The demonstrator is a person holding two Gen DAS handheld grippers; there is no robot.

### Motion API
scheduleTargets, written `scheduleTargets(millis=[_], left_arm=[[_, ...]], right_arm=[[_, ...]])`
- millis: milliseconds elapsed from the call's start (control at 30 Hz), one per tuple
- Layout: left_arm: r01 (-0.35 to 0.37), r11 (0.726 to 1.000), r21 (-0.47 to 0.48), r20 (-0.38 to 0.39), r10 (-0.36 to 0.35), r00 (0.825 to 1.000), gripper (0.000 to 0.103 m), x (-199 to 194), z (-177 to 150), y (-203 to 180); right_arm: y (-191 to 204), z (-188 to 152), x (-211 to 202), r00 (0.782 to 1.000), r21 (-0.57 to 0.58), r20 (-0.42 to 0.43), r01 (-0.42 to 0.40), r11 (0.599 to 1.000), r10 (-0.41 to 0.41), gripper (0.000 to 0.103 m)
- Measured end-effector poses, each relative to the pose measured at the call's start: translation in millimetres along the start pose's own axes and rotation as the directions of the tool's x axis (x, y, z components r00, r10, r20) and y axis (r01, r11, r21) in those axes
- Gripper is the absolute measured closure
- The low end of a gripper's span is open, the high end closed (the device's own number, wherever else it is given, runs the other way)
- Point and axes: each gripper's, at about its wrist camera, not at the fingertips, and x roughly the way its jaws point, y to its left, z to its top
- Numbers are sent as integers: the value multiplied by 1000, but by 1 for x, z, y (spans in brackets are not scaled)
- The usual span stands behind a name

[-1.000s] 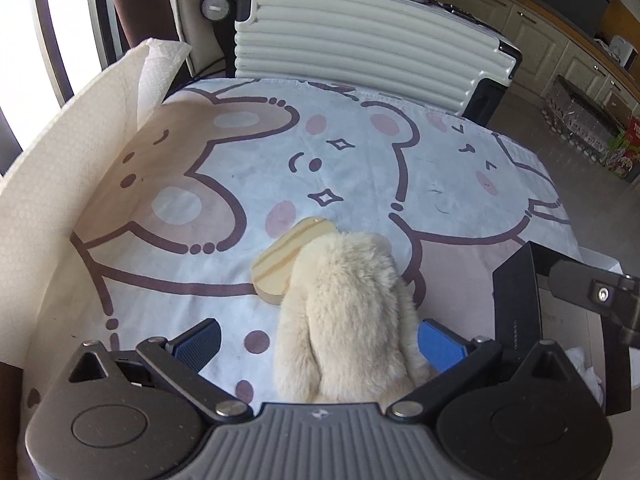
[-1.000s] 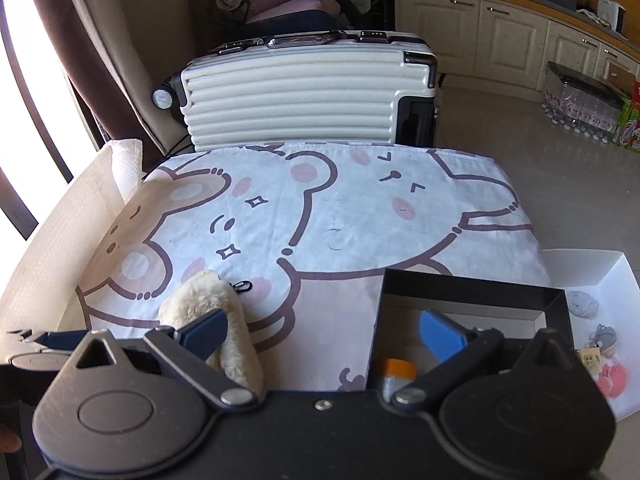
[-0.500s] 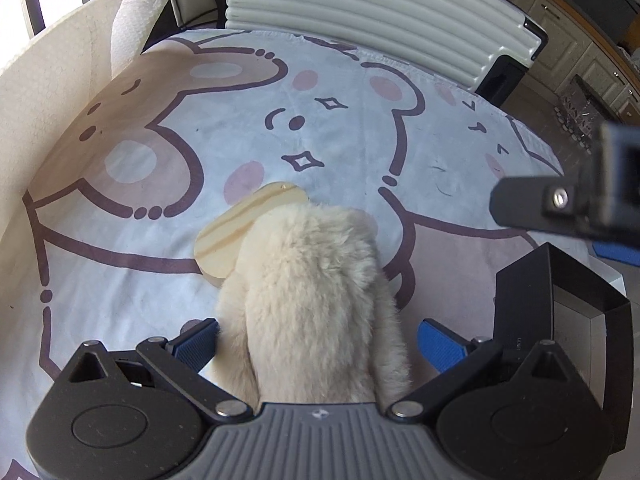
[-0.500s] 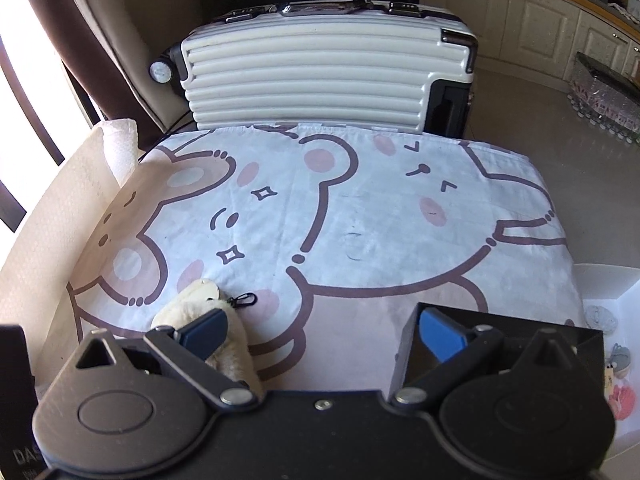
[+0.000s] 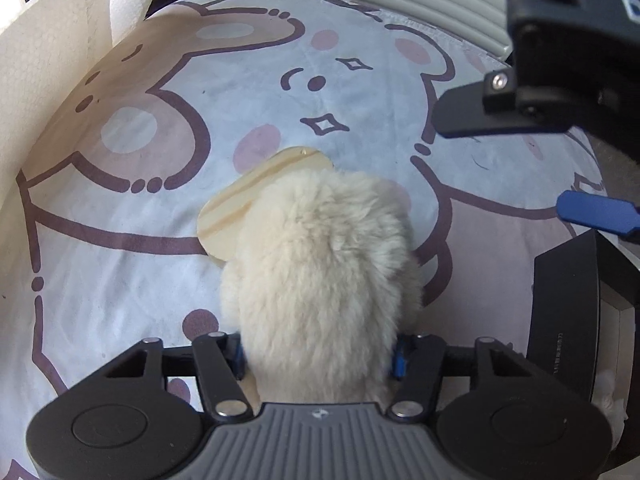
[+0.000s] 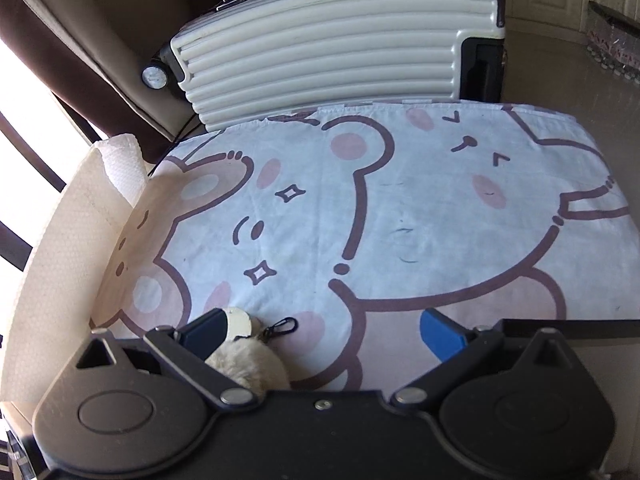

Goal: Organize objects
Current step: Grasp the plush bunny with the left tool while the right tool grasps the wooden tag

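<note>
The plush toy (image 5: 324,280) lies on the bear-print bedspread (image 5: 120,280) near its front edge, toward the left side, and my left tongs (image 5: 320,354) are closed on its rear end, the blue pads pressed into the cream fur on both sides. Its wooden tag (image 5: 240,204) pokes out from under the fur on the far left side, flat on the cloth. From my right tongs' camera the same toy (image 6: 248,364) sits just behind the left finger, with a small black clip (image 6: 280,326) beside it on the spread. My right tongs (image 6: 324,332) hang wide open above the front edge of the bedspread (image 6: 440,208), gripping nothing; the plush is off to their left, not between the fingers. A black box (image 5: 564,304) stands at the front right corner of the spread. A ribbed white suitcase (image 6: 332,52) stands against the far edge.
</note>
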Motion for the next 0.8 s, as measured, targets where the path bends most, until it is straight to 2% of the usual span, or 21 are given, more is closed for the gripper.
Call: scheduleTargets(millis=[167,433,600,700,800], left_arm=[[45,999,-18,-15,-45,999,52,-7,0,19],[31,1000,4,-4,-31,1000,53,-28,-1,42],[-10,1000,-14,-11,9,1000,53,-39,-2,64],[-76,997,-28,-4,76,997,53,-42,-1,81],[-137,988,-74,-2,137,991,53,-43,0,104]], right_arm=[[1,-1,14,999,22,7,-35,999,35,0],[12,-8,38,994,5,-5,-113,994,113,0],[24,-12,49,989,-44,-6,-146,988,146,0],[37,-16,56,987,-107,1,-157,982,158,0],[51,-22,61,987,-219,1,-155,963,159,0]])
